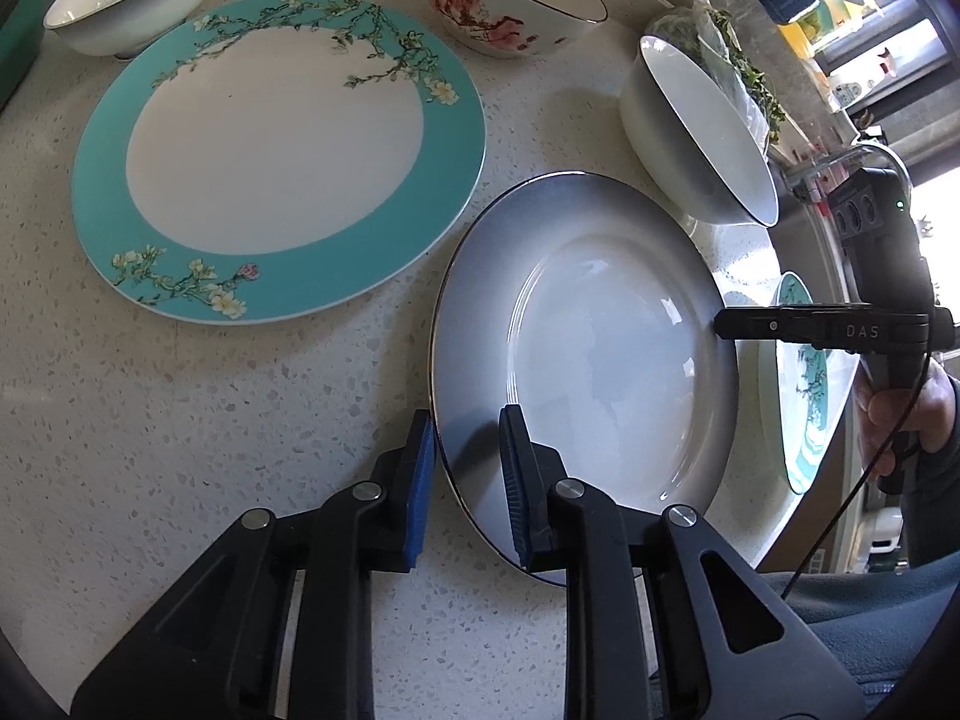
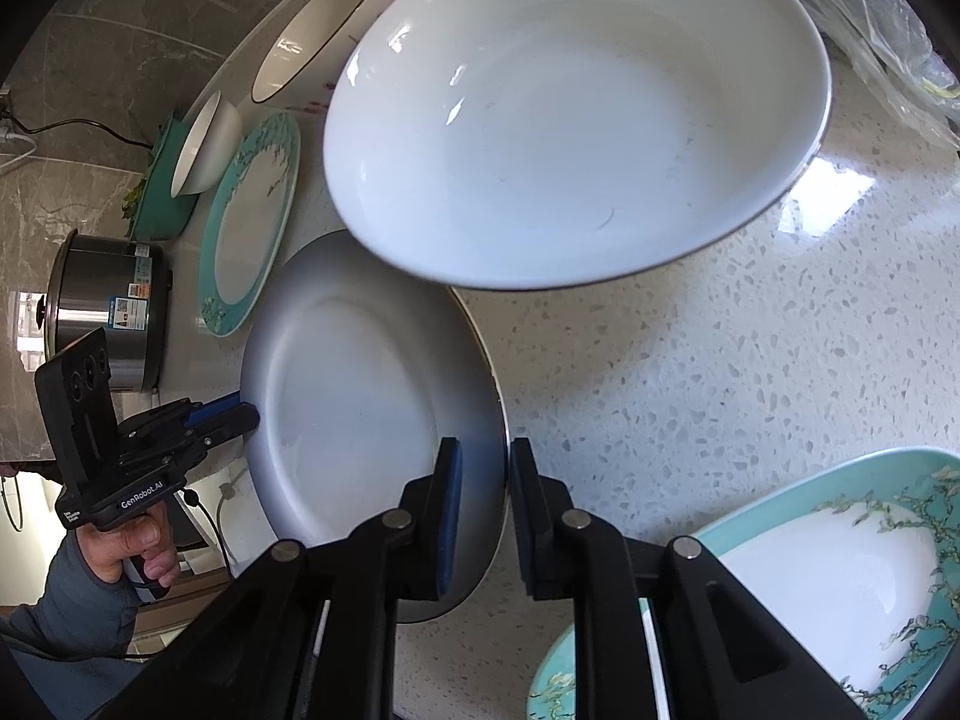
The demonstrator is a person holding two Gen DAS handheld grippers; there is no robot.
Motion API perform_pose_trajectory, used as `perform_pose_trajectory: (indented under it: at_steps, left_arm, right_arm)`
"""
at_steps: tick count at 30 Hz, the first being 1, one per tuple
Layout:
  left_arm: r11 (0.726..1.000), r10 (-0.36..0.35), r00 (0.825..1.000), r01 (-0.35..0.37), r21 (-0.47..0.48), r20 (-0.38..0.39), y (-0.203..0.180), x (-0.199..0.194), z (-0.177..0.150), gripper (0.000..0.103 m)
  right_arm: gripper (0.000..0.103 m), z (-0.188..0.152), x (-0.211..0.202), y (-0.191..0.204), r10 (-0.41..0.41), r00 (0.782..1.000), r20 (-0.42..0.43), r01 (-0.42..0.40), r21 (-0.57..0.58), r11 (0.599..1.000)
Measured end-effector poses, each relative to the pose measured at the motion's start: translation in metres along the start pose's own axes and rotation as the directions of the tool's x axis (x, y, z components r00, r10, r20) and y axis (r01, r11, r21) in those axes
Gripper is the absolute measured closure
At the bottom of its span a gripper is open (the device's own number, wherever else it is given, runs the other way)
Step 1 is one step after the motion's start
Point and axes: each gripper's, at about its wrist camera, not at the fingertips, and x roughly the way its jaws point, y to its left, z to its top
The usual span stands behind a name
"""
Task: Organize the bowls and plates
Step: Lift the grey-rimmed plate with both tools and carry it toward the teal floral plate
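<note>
Grey plate lies flat on the bench. My left gripper and right gripper each straddle its rim from opposite sides, jaws narrowly parted, not clamped.

left gripper: jaws parted | right gripper: jaws parted

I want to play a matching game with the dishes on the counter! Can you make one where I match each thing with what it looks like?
Things:
1. big plate
2. grey plate
3. flower bowl
4. pot

Looks:
A. pink blossoms on its side
B. shiny metal with a sticker
C. teal rim with flowering branches
D. both grippers at its rim

Pairs: 1-C, 2-D, 3-A, 4-B
</note>
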Motion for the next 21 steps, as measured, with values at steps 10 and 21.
perform_pose_trajectory:
  at_steps: [10, 21]
  left_arm:
    - [1.000, 0.009, 1.000, -0.009, 0.007, 0.005, -0.007, -0.008, 0.000, 0.086]
    - [1.000, -0.014, 1.000, 0.014, -0.019, -0.021, -0.008, -0.022, 0.000, 0.087]
  right_arm:
    - [0.085, -0.005, -0.011, 0.001, 0.008, 1.000, 0.017, -0.008, 0.003, 1.000]
    - [0.084, -0.007, -0.023, 0.000, 0.019, 0.999, 0.030, -0.020, 0.034, 0.999]
